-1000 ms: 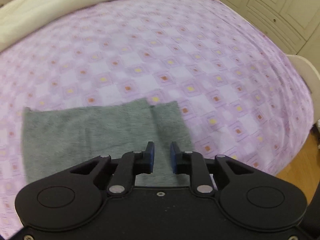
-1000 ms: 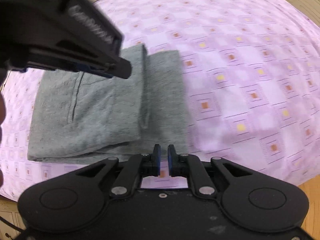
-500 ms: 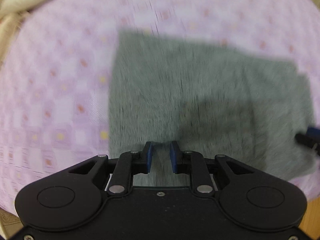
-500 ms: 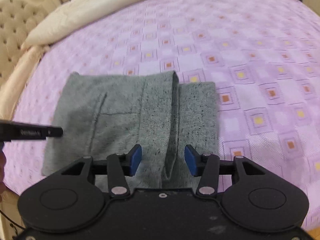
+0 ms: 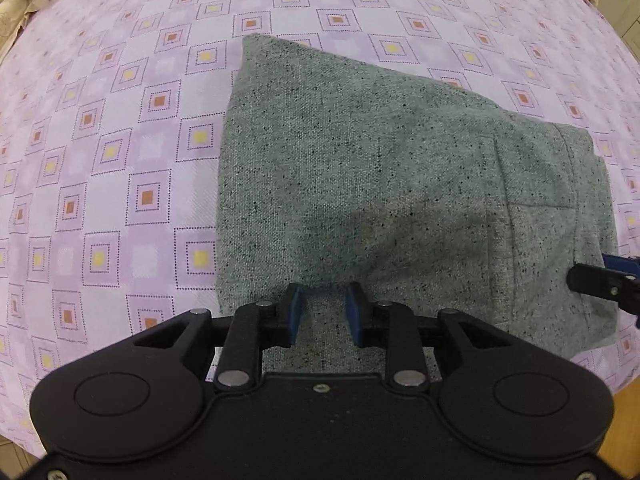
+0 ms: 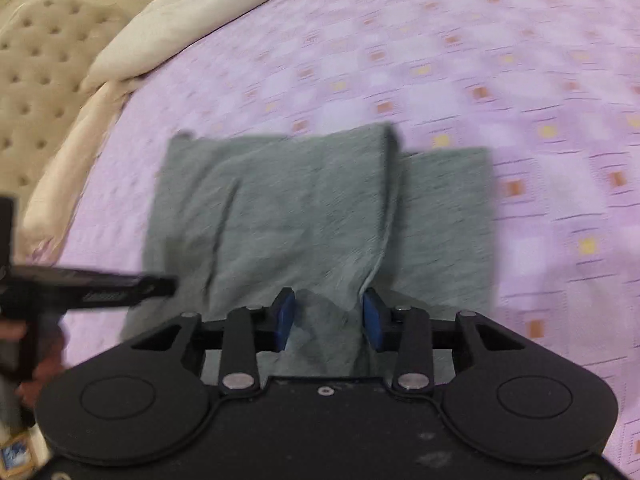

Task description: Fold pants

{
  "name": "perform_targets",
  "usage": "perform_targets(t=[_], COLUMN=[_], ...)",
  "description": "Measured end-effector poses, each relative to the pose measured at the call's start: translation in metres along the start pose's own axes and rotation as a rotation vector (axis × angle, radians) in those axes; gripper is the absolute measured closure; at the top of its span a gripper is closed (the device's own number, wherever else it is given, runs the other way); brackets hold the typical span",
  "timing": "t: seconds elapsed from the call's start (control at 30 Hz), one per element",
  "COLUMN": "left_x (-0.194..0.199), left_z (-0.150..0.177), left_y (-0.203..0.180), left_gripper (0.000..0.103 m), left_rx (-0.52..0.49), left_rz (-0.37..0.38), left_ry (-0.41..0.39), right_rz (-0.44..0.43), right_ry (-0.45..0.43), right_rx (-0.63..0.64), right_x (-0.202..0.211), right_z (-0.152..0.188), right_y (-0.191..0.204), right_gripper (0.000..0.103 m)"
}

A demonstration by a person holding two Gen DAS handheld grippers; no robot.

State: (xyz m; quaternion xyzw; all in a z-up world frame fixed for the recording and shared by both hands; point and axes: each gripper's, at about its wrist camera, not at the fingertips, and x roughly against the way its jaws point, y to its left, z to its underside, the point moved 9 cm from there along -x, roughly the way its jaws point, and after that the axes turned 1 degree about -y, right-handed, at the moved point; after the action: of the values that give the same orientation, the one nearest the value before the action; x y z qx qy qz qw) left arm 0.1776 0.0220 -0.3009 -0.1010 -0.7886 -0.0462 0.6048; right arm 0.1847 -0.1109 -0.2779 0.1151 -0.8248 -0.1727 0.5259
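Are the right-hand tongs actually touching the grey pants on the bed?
Cannot tell. In the right wrist view the open right tongs straddle a raised fold of the grey pants, but blur hides whether the pads meet the fabric.

pants point(image 5: 380, 184) on bedspread point(image 5: 120, 160), pillow point(image 6: 192, 20) behind

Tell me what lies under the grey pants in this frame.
The grey pants lie folded on the purple patterned bedspread, which shows all around them. Their lower layers and the bedspread directly beneath are covered, so anything hidden there cannot be seen.
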Motion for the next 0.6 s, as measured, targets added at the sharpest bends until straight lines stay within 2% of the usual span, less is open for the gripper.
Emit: perform_targets(t=[0.03, 0.13, 0.17, 0.2, 0.23, 0.27, 0.3, 0.47, 0.53, 0.6], left_x=[-0.001, -0.001, -0.001, 0.003, 0.008, 0.011, 0.016, 0.051, 0.061, 0.058], left_z=[-0.001, 0.0, 0.0, 0.001, 0.002, 0.002, 0.003, 0.004, 0.002, 0.003], left_y=[0.0, -0.002, -0.002, -0.003, -0.004, -0.003, -0.001, 0.007, 0.003, -0.004], left_gripper=[0.067, 0.067, 0.067, 0.066, 0.066, 0.066, 0.066, 0.067, 0.066, 0.061], left_rx=[-0.003, -0.019, -0.027, -0.037, -0.045, -0.051, -0.05, -0.031, -0.04, -0.051], left_rz=[0.001, 0.0, -0.001, -0.002, 0.0, -0.001, -0.005, -0.009, 0.006, 0.009], left_ry=[-0.001, -0.006, -0.01, -0.014, -0.02, -0.031, -0.038, -0.085, -0.113, -0.105], right_rz=[0.019, 0.016, 0.015, 0.009, 0.037, 0.072, 0.093, 0.086, 0.136, 0.196], right_ry=[-0.007, -0.014, -0.013, -0.008, 0.0, 0.002, -0.005, -0.132, -0.169, -0.175], right_rx=[0.004, -0.124, -0.138, -0.122, -0.086, -0.049, -0.028, 0.037, 0.059, 0.07], right_x=[-0.001, -0.006, -0.007, -0.009, -0.008, -0.004, 0.003, 0.068, 0.091, 0.098], right_z=[0.0, 0.0, 0.0, -0.002, -0.003, -0.006, -0.01, -0.027, -0.025, -0.019], right_y=[-0.003, -0.015, -0.013, -0.008, -0.002, 0.003, 0.008, 0.037, 0.039, 0.029], right_gripper=[0.059, 0.054, 0.06, 0.074, 0.077, 0.093, 0.094, 0.095, 0.095, 0.095])
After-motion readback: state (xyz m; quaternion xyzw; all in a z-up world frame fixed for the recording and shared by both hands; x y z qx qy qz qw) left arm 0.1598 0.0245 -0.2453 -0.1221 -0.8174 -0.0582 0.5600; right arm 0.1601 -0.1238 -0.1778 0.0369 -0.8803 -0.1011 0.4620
